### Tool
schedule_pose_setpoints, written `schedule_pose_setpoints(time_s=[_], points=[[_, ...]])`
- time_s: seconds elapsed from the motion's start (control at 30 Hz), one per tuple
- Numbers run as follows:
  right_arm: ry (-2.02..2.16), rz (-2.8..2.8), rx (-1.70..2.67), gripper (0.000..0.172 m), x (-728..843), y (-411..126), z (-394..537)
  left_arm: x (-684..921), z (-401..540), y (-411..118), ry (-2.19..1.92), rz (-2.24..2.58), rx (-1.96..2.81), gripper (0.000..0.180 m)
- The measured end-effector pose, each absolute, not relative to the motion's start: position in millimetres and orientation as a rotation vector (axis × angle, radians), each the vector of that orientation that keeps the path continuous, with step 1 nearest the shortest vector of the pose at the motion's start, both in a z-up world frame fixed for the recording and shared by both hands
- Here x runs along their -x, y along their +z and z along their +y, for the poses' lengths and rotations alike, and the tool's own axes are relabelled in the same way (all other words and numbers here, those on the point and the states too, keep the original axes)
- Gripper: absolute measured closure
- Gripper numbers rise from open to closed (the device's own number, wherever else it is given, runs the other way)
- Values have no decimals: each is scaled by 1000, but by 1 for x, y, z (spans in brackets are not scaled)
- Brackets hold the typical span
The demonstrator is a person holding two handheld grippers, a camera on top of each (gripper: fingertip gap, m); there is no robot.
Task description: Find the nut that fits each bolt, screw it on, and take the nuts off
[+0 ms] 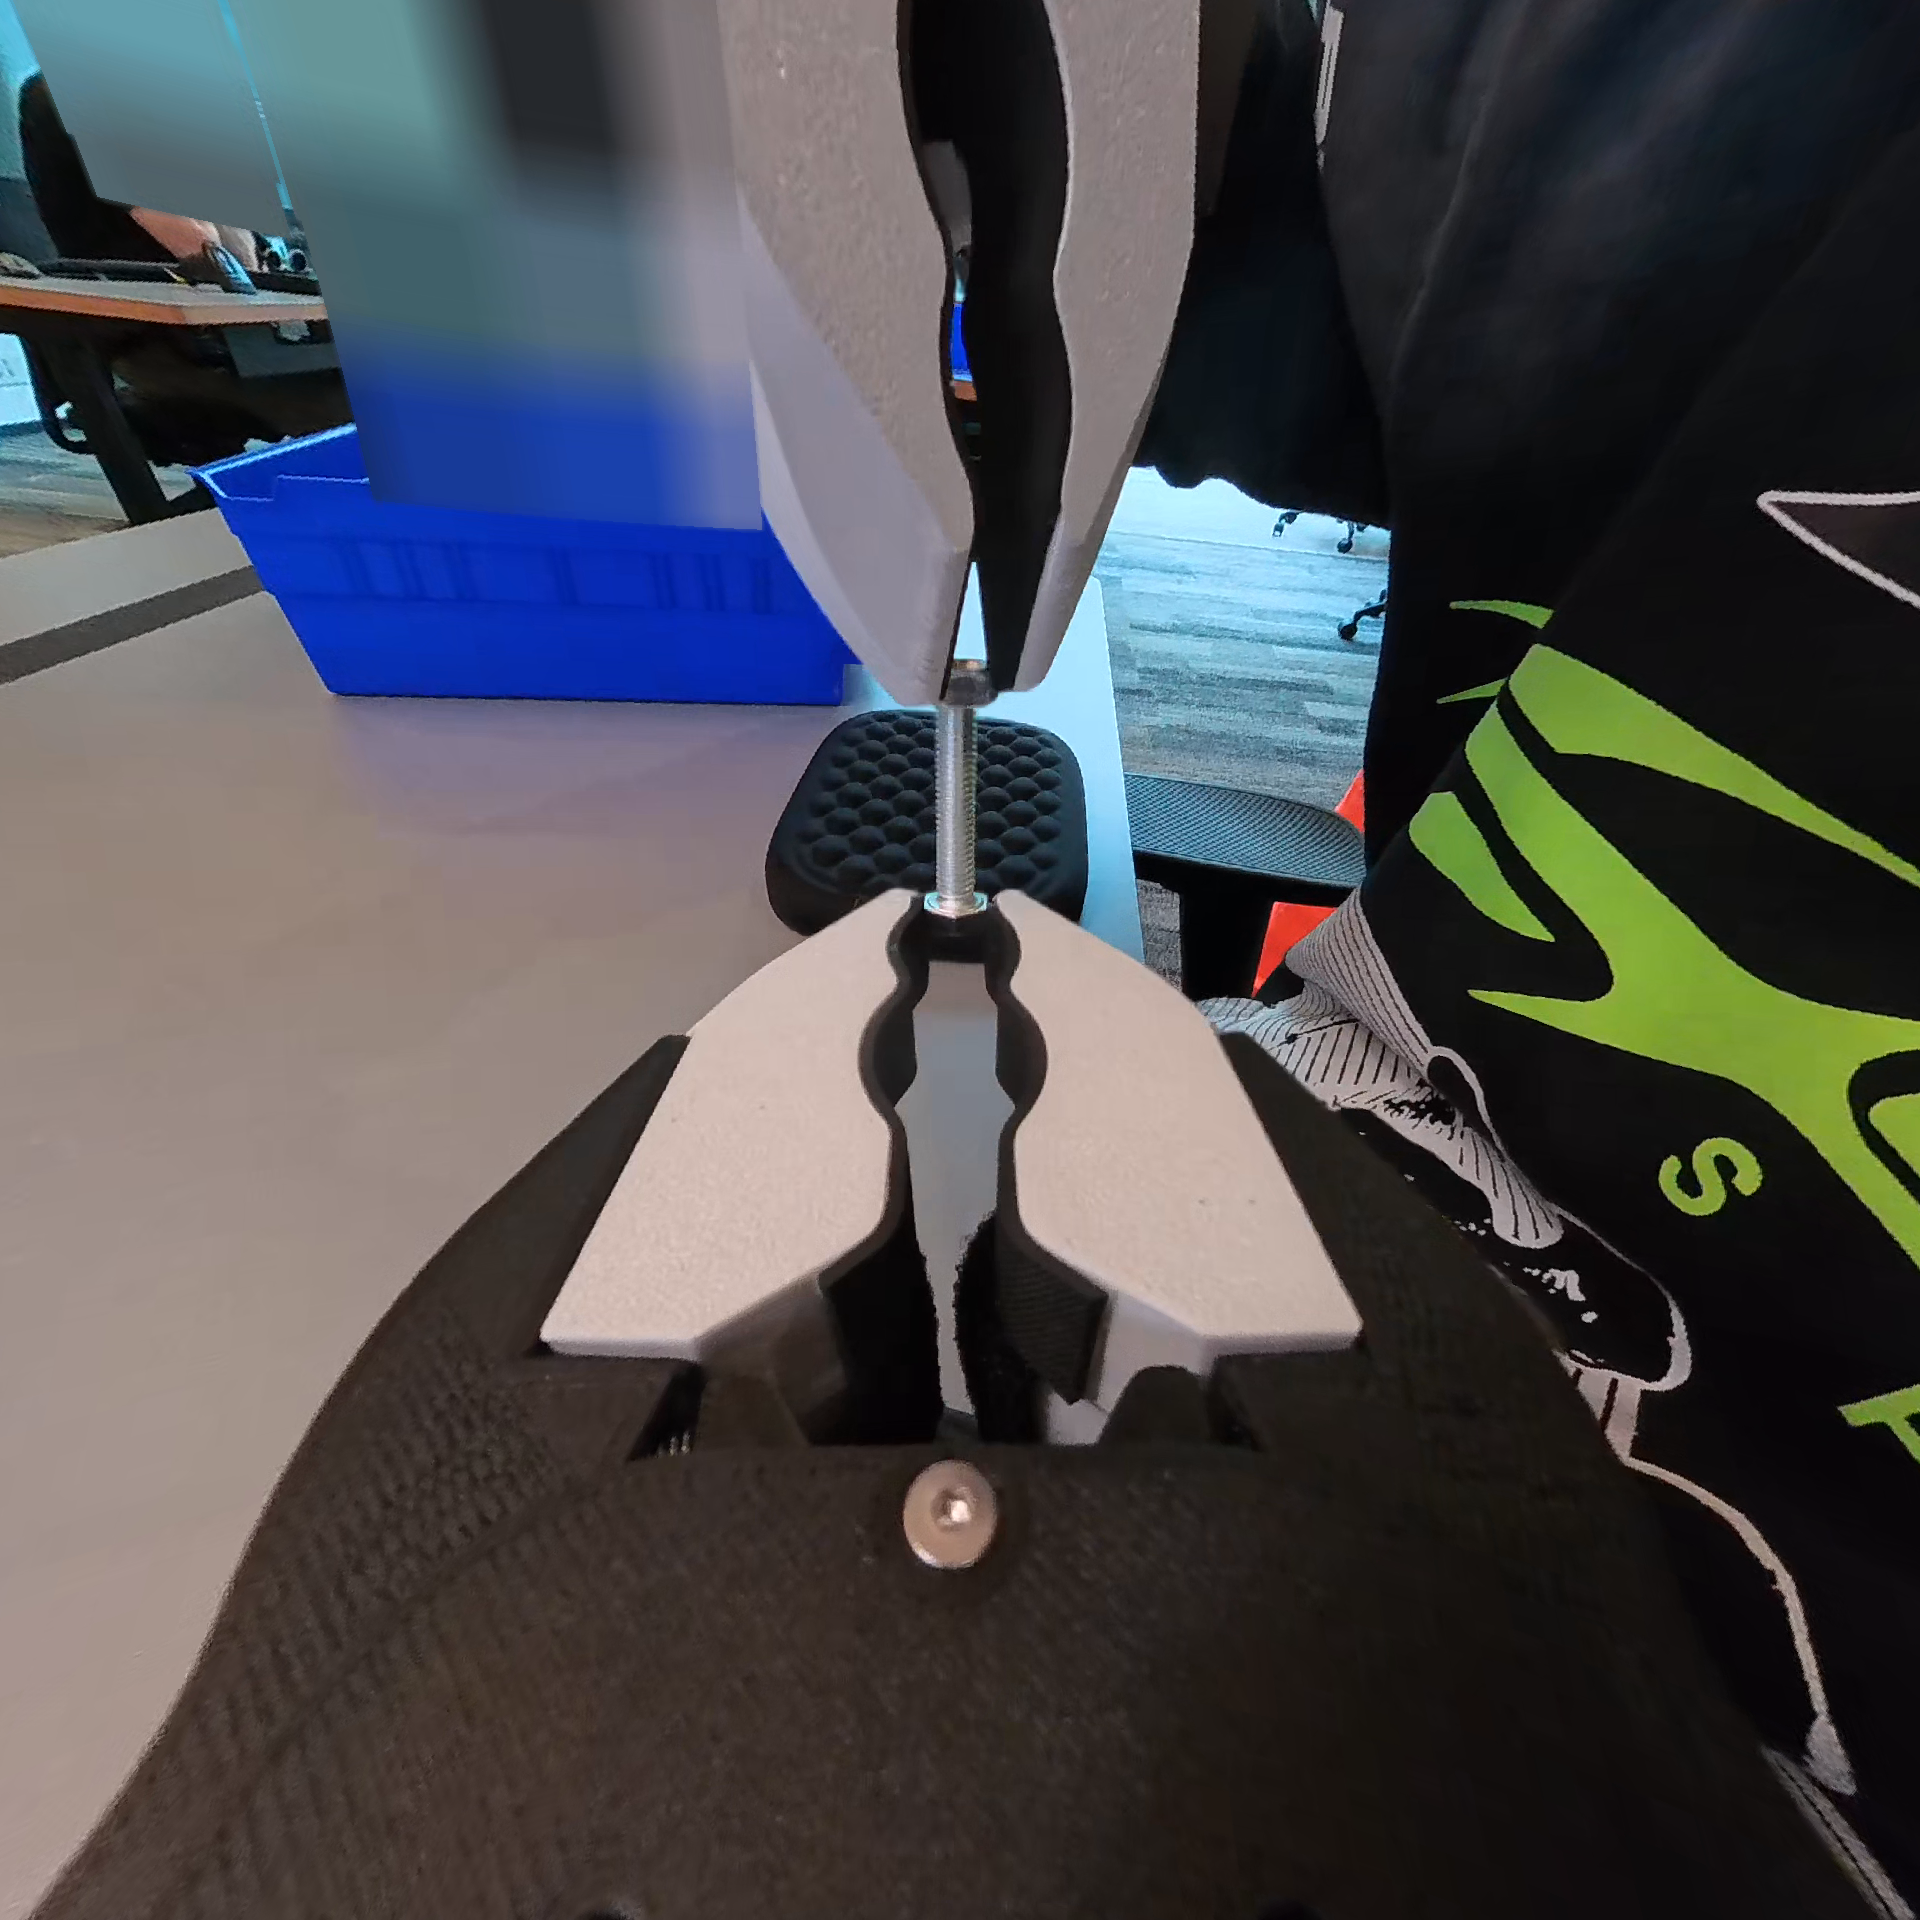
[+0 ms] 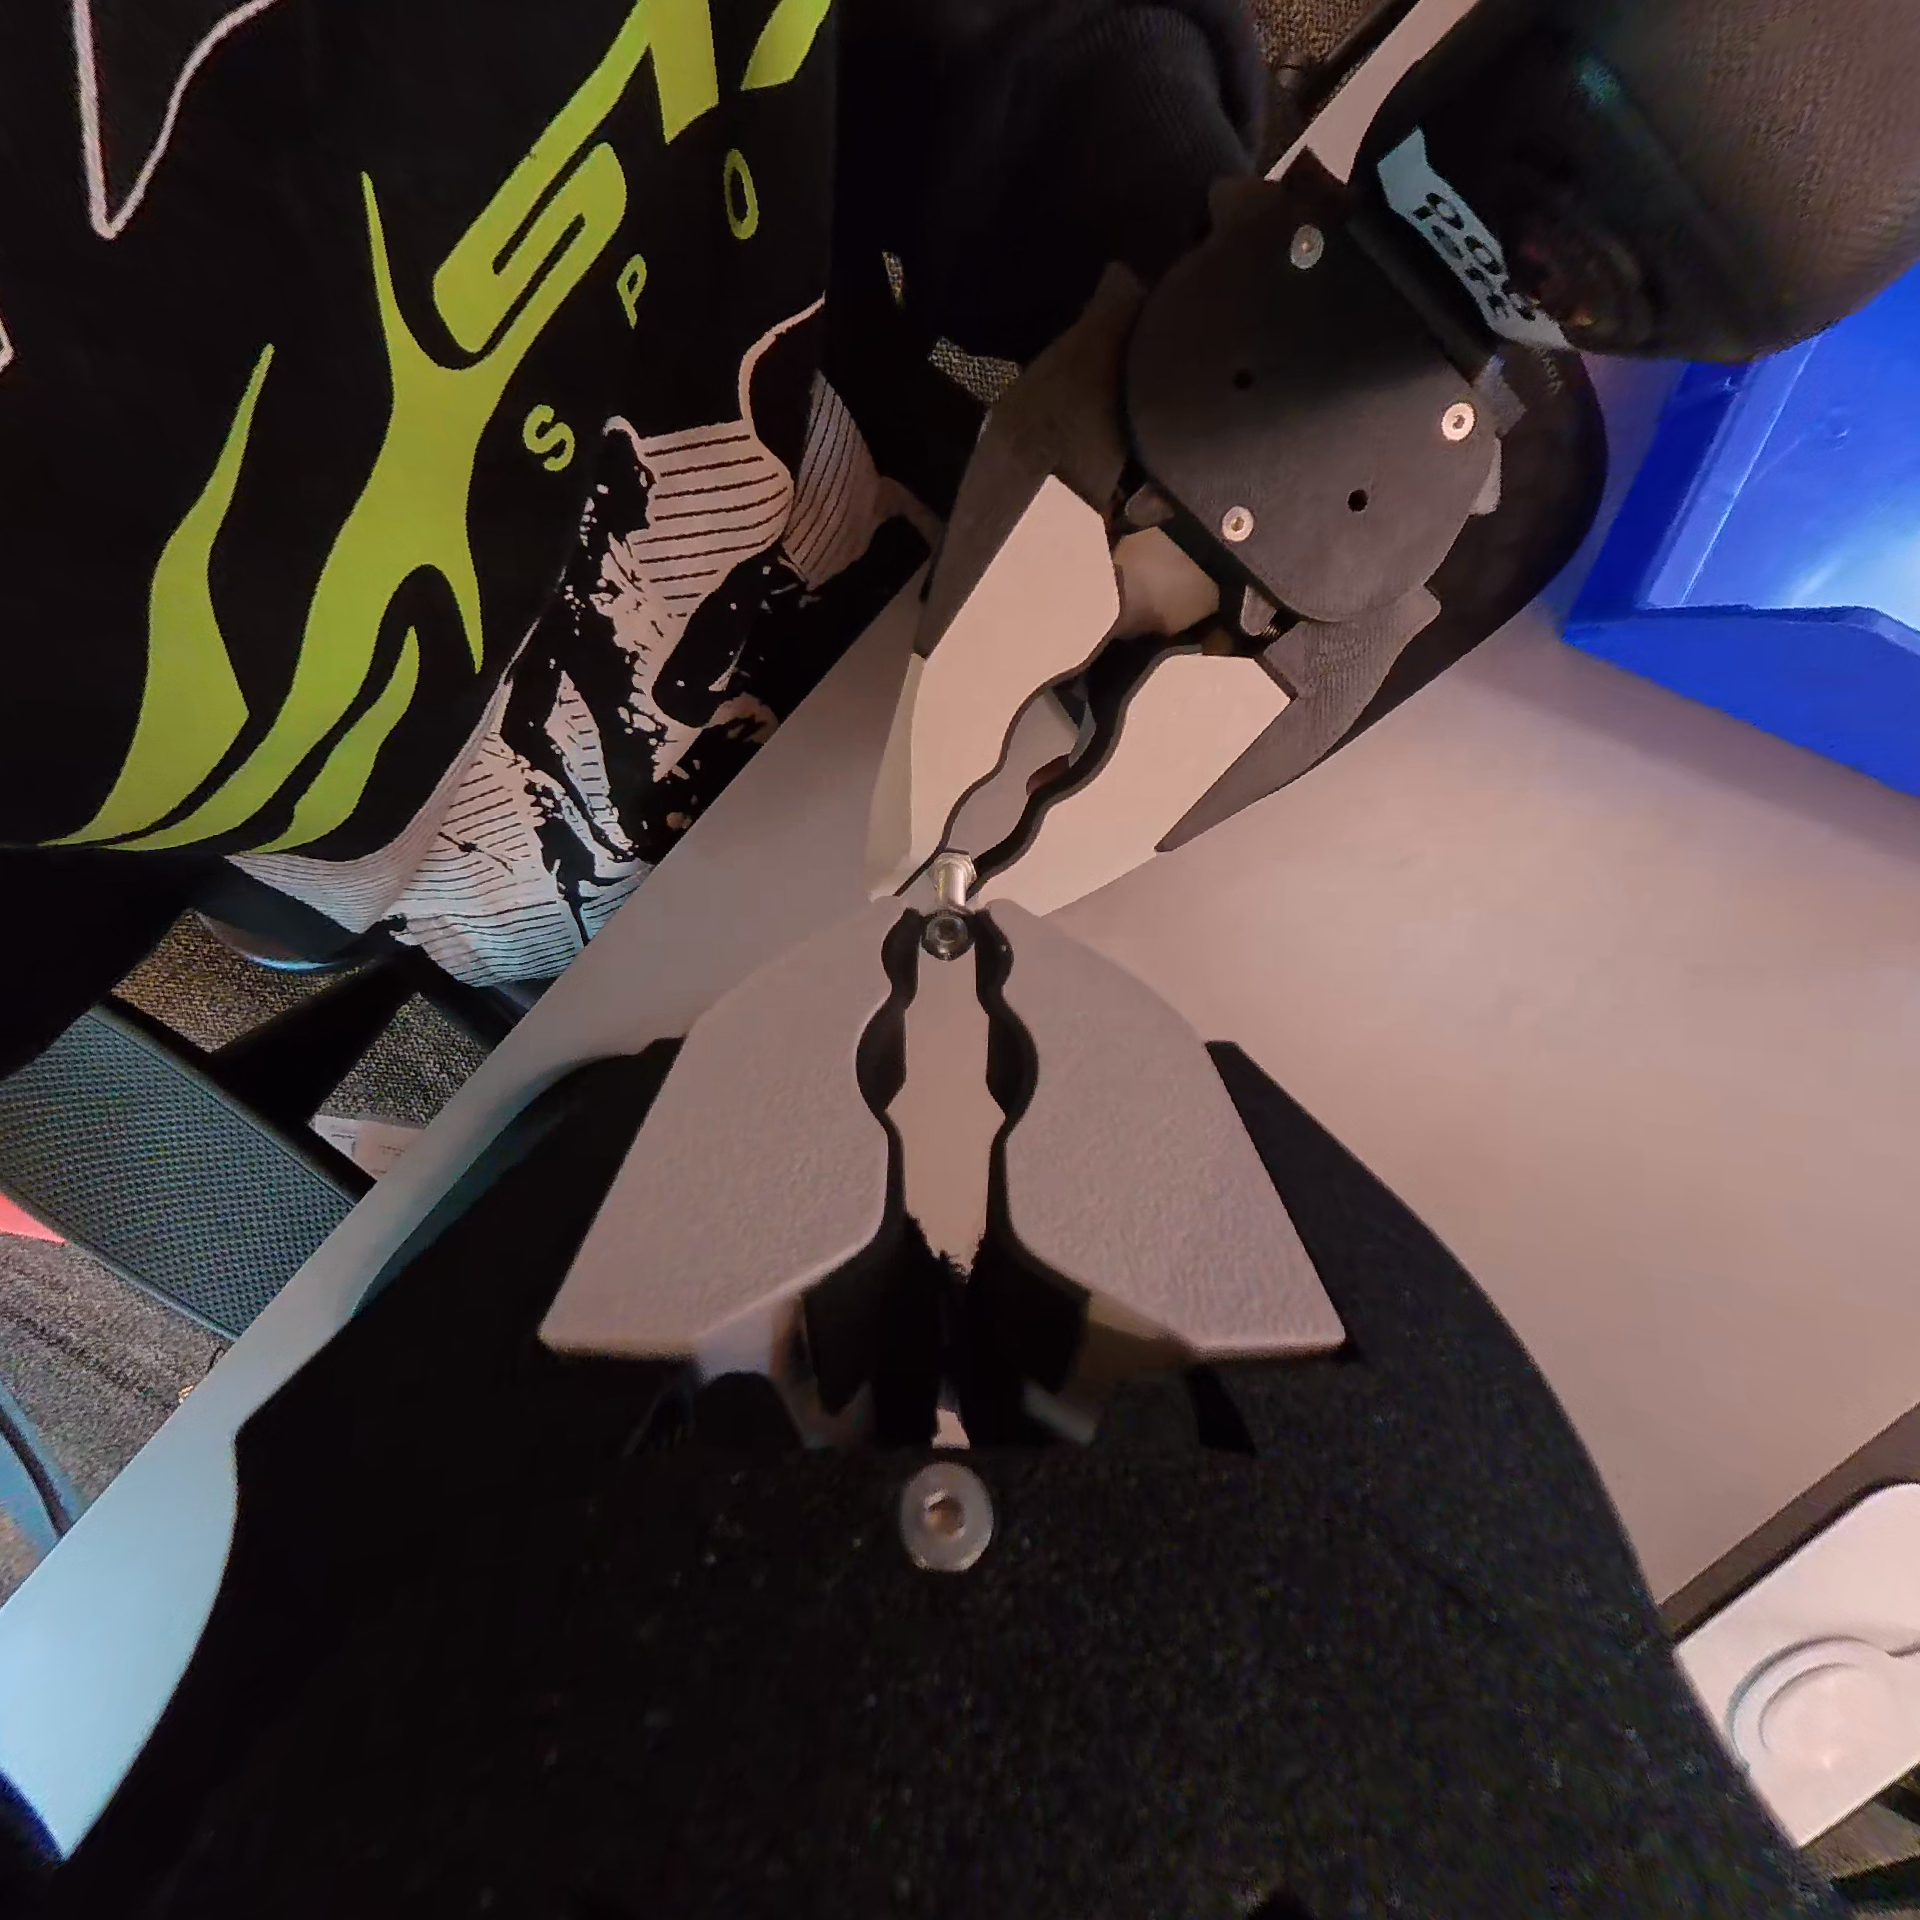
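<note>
L gripper (image 1: 958, 912) clamped on nut (image 1: 956, 908) — R gripper (image 2: 948, 940) clamped on bolt (image 1: 953, 800) head, above table (image 1: 312, 831)

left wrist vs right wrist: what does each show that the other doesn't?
Left wrist only: the bolt's full threaded shank side-on, a black honeycomb pad behind it, the blue bin's long side.

Right wrist only: the bolt head's socket end-on, the left tongs' black body, a white tray at the table edge.

Both: left tongs on the nut, right tongs on the bolt head, grey table.
</note>
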State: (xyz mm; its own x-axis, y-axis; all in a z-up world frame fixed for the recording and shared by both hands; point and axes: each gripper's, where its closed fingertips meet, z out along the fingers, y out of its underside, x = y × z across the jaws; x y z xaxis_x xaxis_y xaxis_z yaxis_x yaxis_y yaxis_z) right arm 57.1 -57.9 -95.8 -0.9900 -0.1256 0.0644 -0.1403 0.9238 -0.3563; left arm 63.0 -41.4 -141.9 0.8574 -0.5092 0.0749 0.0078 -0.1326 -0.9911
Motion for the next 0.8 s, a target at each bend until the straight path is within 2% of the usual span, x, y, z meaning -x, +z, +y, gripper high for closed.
schedule_pose_setpoints(time_s=[0.3, 0.67, 0.8], points=[[578, -3044, -175, 162, -54, -96, -58, -59, -40, -141, -435, 371, 1655, 171], [534, -3007, 462, 161, -27, -97, -44, -29, -26, -140, -204, 141, 1694, 171], [518, -2995, 546, 162, -25, -98, -43, -29, -26, -142, -201, 137, 1701, 171]])
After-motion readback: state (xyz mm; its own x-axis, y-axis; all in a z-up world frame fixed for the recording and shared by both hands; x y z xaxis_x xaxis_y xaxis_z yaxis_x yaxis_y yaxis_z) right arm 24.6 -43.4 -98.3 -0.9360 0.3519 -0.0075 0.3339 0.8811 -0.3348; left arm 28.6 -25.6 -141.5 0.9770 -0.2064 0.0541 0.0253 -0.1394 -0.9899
